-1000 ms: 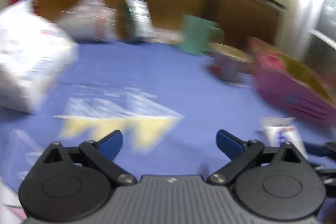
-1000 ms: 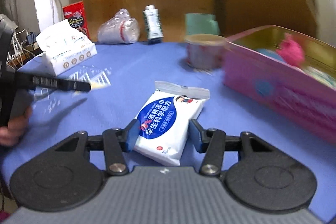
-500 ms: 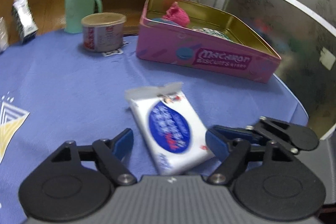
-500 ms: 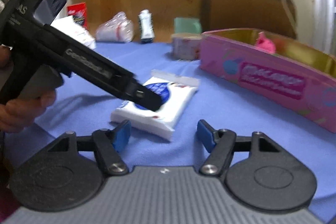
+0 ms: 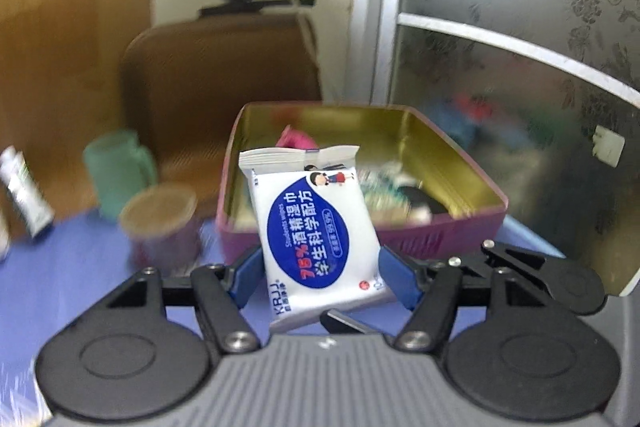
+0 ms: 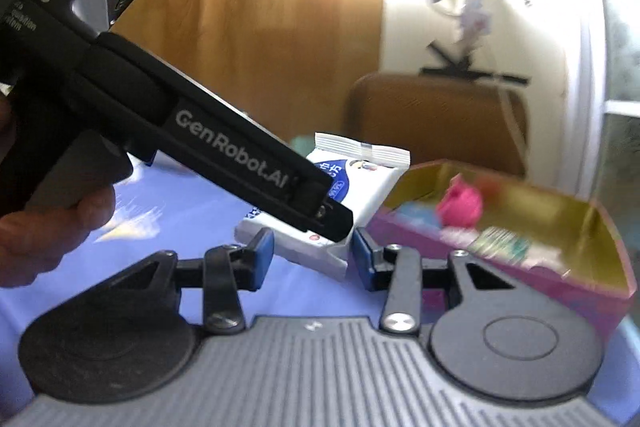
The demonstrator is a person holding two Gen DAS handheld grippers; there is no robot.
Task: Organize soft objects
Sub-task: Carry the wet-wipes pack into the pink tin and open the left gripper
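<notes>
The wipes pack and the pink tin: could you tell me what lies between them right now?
Nothing: in the right wrist view only bare blue tablecloth shows between the wipes pack, held by the left gripper, and the pink tin.

White wet-wipe pack (image 5: 320, 227) with a dark blue oval, white and red lettering. Pink tin (image 5: 440, 235), gold inside, on a blue surface (image 5: 80, 287); pale green mug (image 5: 118, 167) beside it. Black and grey left hand-held gripper (image 5: 320, 277), blue pads (image 5: 394, 281).

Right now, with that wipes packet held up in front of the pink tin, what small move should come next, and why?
Probably carry it forward over the pink tin: the left hand-held gripper, jaws just closed, pinches the wipes packet clear of the table, and the tin is open.
</notes>
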